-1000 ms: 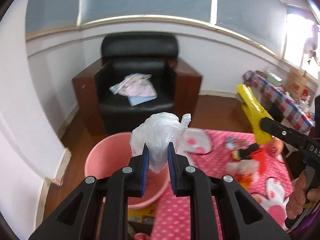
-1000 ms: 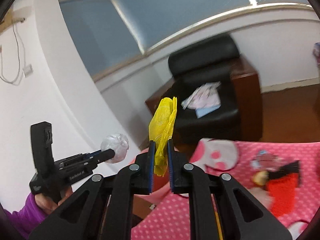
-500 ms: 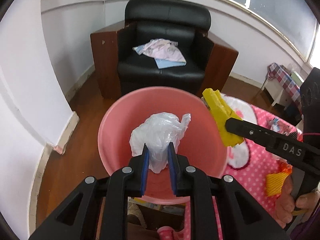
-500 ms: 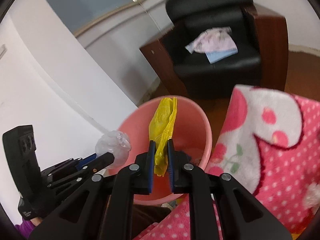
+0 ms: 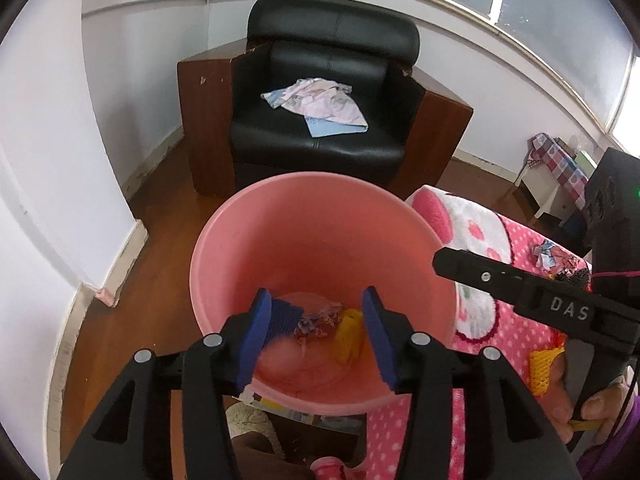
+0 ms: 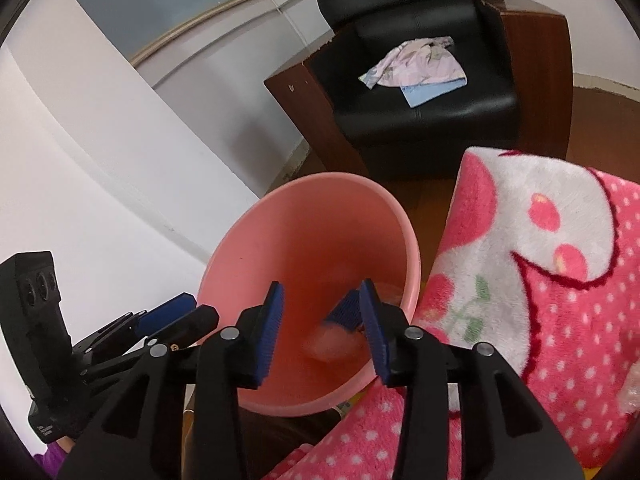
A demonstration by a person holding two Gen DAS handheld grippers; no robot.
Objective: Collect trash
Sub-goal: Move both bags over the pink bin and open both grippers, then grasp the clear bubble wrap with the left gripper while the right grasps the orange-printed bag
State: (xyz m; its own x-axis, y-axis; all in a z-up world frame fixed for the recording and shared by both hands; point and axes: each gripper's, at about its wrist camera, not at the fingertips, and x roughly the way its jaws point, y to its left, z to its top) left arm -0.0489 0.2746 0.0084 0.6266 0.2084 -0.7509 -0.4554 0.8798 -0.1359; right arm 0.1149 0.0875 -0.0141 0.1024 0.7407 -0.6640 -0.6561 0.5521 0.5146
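Left gripper jaws wide apart, nothing between the blue pads, hovering over the round pink plastic bucket. Right gripper also spread wide and empty, above the same bucket from its right side. Directly below and between the left fingers, at the bucket bottom: crumpled yellow plastic bag, next to small scraps of printed wrapper. A pale blurred lump sits below the right fingers in the bucket; can't tell what it is. Pink polka-dot fleece blanket just right of the bucket. Black leather armchair beyond the bucket, folded pastel cloths on its seat.
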